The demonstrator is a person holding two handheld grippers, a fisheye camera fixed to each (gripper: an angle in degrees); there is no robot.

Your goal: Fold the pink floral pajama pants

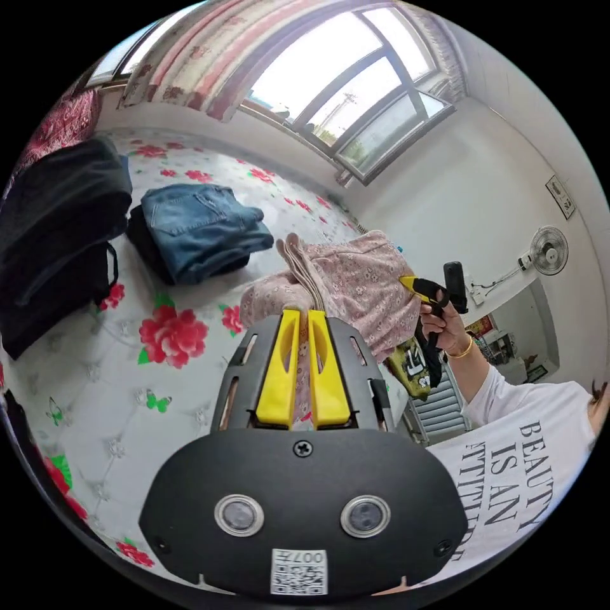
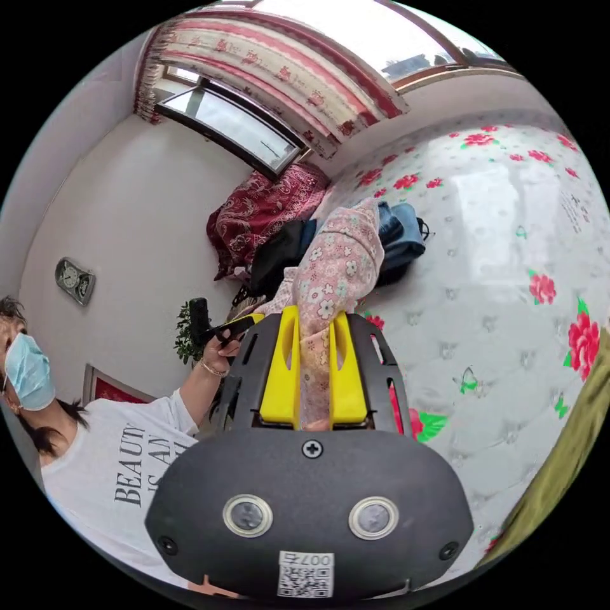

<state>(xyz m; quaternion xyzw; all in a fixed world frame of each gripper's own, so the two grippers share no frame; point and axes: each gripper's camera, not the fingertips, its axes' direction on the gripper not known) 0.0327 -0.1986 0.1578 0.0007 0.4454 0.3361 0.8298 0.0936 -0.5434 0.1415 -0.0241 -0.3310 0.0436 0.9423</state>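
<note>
Between the left gripper's (image 1: 304, 312) yellow jaws and the right gripper's (image 2: 314, 316), both clamped on it, the pink floral pajama pants (image 1: 356, 286) hang over a white rose-print bed (image 1: 114, 381) with folded jeans (image 1: 203, 225), window (image 1: 356, 95) beyond.

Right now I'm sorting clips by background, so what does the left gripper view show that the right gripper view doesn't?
Left gripper view alone: a wall fan and a green garment hanging beyond the bed's edge. Right gripper view alone: a wall clock and a red patterned blanket. Shared: the pink floral pajama pants clamped in both grippers, folded jeans, and the flowered bed cover.
</note>
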